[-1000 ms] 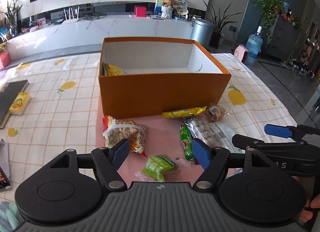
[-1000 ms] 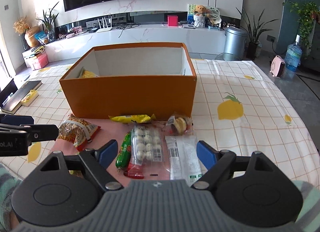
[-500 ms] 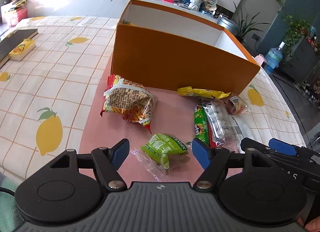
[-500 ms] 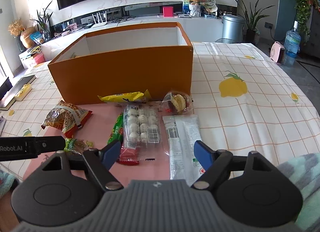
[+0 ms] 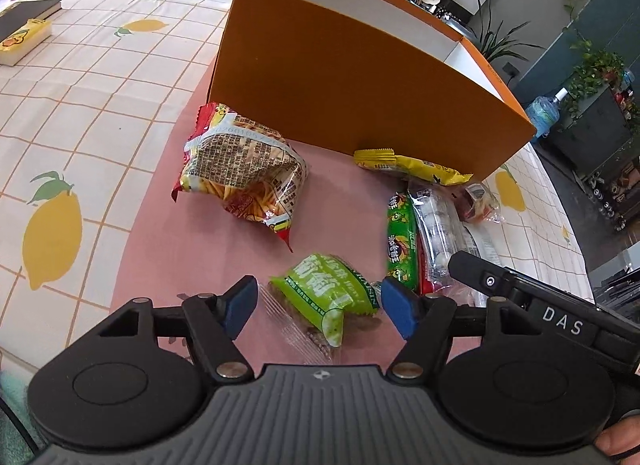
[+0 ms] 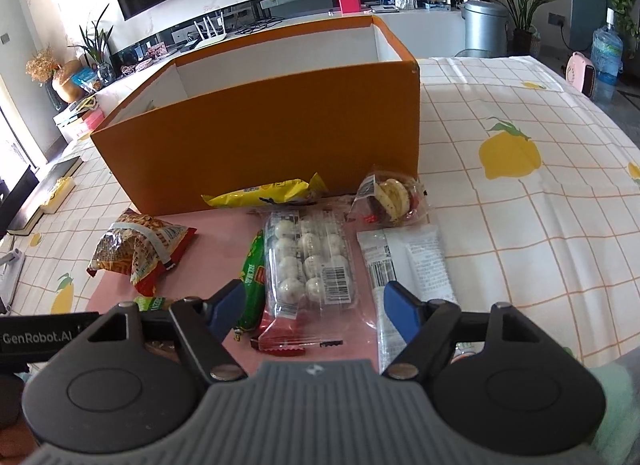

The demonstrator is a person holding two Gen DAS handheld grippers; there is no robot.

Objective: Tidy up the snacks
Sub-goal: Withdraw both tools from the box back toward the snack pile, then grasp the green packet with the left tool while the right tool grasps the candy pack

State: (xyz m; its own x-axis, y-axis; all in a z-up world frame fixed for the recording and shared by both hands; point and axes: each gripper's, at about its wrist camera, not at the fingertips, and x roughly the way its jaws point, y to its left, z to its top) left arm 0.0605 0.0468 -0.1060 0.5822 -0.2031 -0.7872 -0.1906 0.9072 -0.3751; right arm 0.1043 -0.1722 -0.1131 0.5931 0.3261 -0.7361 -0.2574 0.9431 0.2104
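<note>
An orange box (image 5: 352, 81) stands open on a pink mat (image 5: 160, 233); it also shows in the right wrist view (image 6: 272, 137). Loose snacks lie in front of it. My left gripper (image 5: 318, 305) is open, its fingers on either side of a small green packet (image 5: 324, 289) on the mat. My right gripper (image 6: 314, 305) is open just above a clear pack of white balls (image 6: 308, 261), with a green stick pack (image 6: 252, 277) at its left finger and a white wrapper (image 6: 404, 261) at its right. A noodle-snack bag (image 5: 244, 169), a yellow packet (image 5: 408, 165) and a small cake packet (image 6: 388, 197) lie nearby.
The table has a lemon-print checked cloth (image 6: 520, 193). A black book and a yellow box (image 5: 24, 37) lie at the far left. The right gripper's body (image 5: 540, 305) reaches in beside the left one. A cabinet with plants and a bin stands behind.
Both grippers have dropped lower and moved forward toward the snacks. The left one now straddles the green packet; the right one has closed in over the clear pack. Both stay open.
</note>
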